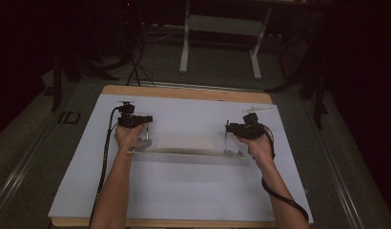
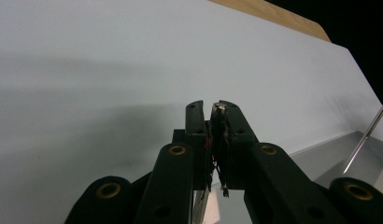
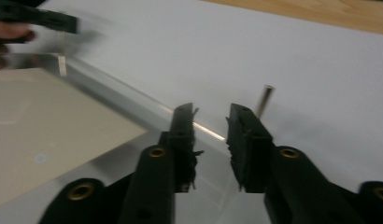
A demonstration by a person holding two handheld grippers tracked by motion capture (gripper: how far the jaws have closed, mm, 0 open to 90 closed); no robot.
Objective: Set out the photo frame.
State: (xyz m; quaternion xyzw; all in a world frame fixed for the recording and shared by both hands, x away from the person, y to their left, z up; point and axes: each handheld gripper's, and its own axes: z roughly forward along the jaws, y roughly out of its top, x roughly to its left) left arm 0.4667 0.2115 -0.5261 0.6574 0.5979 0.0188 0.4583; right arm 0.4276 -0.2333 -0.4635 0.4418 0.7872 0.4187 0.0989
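Note:
A clear plate [image 1: 184, 143] with thin metal posts at its corners lies on the white sheet [image 1: 184, 191]. My left gripper [image 1: 138, 126] stands at the plate's left end. In the left gripper view its jaws [image 2: 210, 109] are shut on the silver tip of a post [image 2: 221, 108], and another post [image 2: 367, 135] rises at the right. My right gripper [image 1: 234, 131] is at the plate's right end. Its jaws [image 3: 210, 114] stand open over the plate's edge [image 3: 133, 107] with nothing pressed between them. A post [image 3: 264, 100] stands just outside the right jaw.
The white sheet covers a wooden table [image 1: 184, 93] whose far edge shows. In the right gripper view the other gripper [image 3: 40, 21] and a hand show at the top left. A white desk frame [image 1: 222, 43] stands on the dark floor beyond.

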